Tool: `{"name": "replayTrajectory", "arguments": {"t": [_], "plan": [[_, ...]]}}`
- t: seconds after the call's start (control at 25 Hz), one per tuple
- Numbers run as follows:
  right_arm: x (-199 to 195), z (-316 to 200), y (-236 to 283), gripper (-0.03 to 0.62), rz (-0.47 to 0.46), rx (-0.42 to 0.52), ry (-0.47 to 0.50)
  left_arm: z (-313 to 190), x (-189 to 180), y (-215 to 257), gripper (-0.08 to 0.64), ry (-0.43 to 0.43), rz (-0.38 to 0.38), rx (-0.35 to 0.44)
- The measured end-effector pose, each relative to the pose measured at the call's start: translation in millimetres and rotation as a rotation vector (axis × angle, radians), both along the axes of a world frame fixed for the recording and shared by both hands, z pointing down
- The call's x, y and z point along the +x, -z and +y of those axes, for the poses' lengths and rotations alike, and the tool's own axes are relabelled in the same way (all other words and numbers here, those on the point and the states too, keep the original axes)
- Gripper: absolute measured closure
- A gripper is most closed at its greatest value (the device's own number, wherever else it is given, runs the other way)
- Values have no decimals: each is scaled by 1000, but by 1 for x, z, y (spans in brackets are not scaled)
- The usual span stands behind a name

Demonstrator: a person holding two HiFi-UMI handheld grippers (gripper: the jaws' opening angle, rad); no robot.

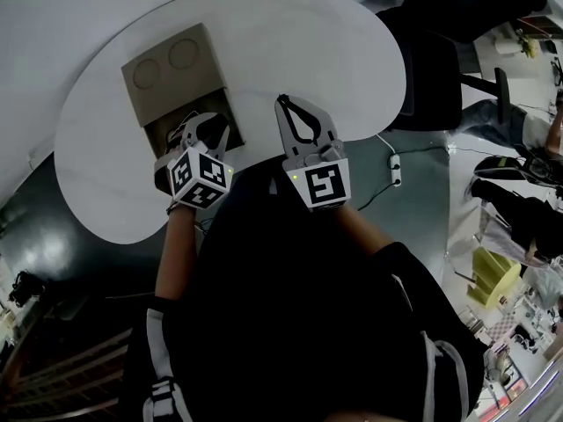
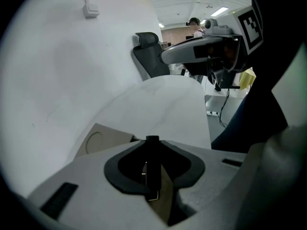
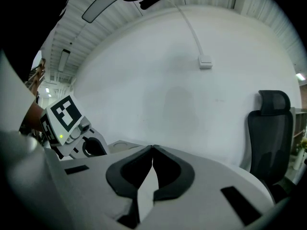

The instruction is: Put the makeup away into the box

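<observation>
A tan box (image 1: 171, 73) with two round marks on its top lies on the white table (image 1: 290, 33), its dark open compartment (image 1: 165, 133) facing me. My left gripper (image 1: 201, 123) hovers over that opening, shut on a slim black makeup stick (image 2: 152, 164) that stands upright between the jaws. In the left gripper view the box (image 2: 103, 138) shows just past the left gripper (image 2: 152, 142). My right gripper (image 1: 283, 100) is over bare table to the right of the box, and in its own view the right gripper (image 3: 152, 147) has its tips touching with nothing between them.
A black office chair (image 1: 431, 69) stands at the table's far right side. On the floor beside it lies a white power strip (image 1: 396, 170) with its cable. The white wall (image 3: 192, 104) is close behind the table. People and clutter fill the far right.
</observation>
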State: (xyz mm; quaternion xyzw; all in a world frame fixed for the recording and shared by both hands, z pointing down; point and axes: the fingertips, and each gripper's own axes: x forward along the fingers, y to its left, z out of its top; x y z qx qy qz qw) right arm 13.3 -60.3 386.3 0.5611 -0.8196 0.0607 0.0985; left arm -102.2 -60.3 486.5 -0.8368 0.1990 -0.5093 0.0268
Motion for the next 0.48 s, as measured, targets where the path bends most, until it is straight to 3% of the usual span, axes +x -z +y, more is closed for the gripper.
{"name": "replayTrajectory", "arguments": {"t": [0.16, 0.28, 0.48], "plan": [[-5, 5, -6, 569, -6, -50, -1, 8, -11, -21, 465, 0, -22, -33], [-6, 6, -7, 569, 26, -9, 15, 12, -14, -35, 465, -19, -47, -46], [-2, 14, -14, 569, -11, -96, -25, 19, -13, -56, 465, -69, -87, -89]]}}
